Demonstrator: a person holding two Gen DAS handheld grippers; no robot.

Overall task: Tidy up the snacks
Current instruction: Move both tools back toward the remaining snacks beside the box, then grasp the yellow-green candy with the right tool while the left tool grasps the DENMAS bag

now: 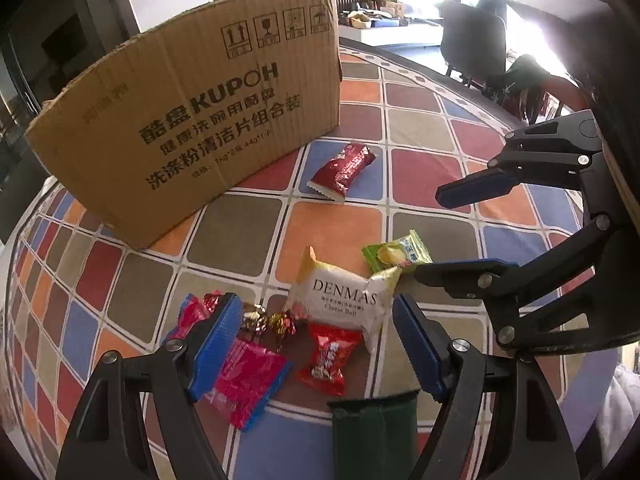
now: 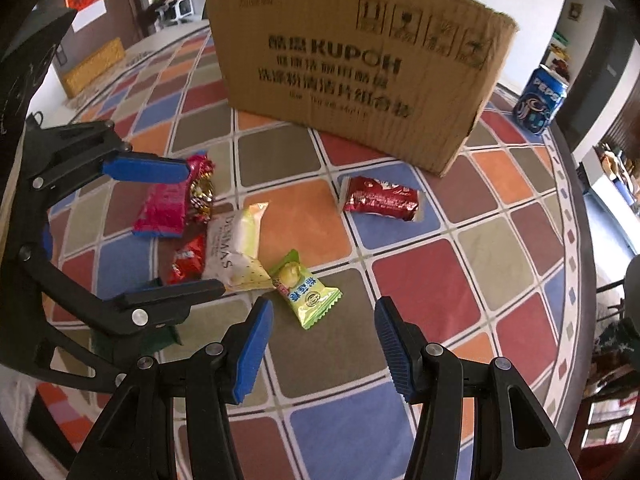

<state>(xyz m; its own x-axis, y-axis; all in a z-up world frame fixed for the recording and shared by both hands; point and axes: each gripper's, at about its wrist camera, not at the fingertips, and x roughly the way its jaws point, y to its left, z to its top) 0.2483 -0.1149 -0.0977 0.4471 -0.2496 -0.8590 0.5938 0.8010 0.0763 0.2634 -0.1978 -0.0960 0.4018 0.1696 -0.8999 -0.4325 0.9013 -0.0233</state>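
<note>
Snacks: loose pile on the table, pretty much all in front of the cardboard box
White pack: the DENMAS cheese ball pack sits mid-pile, with the green candy packet touching its corner
Red stuff: small red candy just below the white pack, pink wrapper next to it, gold foil candies wedged between those and the white pack
Loner: dark red snack bar lies on its own on a blue tile, closer to the box, apart from the rest
Green pouch: dark green pouch near the bottom of the left view, can't read what it is
Left hand-held gripper: jaws spread wide, nothing in them, hanging right over the pile
Right hand-held gripper: also wide apart and holding nothing, just short of the green candy packet
Extra: Pepsi can standing upright off to the right of the box
</note>
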